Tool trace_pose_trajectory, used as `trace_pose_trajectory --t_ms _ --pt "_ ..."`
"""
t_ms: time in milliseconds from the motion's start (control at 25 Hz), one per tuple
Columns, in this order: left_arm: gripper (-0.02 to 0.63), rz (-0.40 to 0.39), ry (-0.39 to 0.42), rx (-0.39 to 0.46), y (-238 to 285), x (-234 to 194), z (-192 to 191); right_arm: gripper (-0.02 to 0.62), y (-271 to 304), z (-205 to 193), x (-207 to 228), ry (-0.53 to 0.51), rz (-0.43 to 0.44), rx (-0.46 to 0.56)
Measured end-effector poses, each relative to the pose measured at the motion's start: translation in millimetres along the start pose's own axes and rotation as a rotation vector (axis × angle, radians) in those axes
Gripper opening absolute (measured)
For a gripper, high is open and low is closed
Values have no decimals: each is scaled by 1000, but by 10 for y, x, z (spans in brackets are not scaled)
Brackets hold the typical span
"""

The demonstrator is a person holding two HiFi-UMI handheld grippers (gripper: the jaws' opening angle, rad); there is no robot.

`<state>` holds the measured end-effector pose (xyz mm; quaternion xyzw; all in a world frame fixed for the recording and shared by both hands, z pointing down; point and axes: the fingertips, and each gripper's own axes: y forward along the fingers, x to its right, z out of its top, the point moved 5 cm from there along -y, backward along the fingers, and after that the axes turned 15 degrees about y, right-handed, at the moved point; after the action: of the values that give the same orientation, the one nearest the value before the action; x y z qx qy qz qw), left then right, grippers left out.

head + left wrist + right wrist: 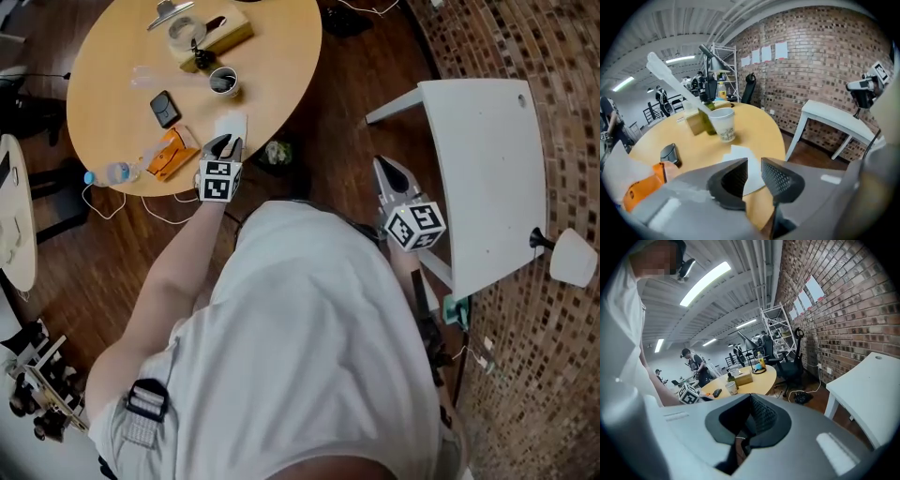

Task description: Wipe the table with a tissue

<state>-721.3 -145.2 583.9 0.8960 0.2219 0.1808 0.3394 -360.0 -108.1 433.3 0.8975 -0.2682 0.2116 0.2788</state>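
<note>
A white tissue [231,124] lies flat on the round wooden table [281,56], near its front edge. My left gripper [223,143] hovers just over the tissue's near side, pointing at the table, open, with nothing between its fingers. In the left gripper view the tissue [739,152] shows on the tabletop past the parted tips of the left gripper [754,160]. My right gripper [388,172] hangs off the table over the floor, beside a white side table [487,169]. In its own view the right gripper [749,401] has its pads together and holds nothing.
On the round table stand a paper cup [223,82], a black phone [165,109], an orange item [172,153], a water bottle [112,173] and a tissue box [220,33]. Cables trail on the floor under the table's edge.
</note>
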Motion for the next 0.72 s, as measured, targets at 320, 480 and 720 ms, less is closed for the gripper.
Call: trace_pose_trajectory --t_ms 320,480,720 --pt "186 -117 45 -165 405 -62 -224 8 -7 -20 55 37 -67 -4" --pt "164 -117 30 -166 465 -47 -263 8 -33 -6 72 47 -81 3" --pt "52 -118 49 -152 473 84 -251 8 -19 24 93 57 -94 13"
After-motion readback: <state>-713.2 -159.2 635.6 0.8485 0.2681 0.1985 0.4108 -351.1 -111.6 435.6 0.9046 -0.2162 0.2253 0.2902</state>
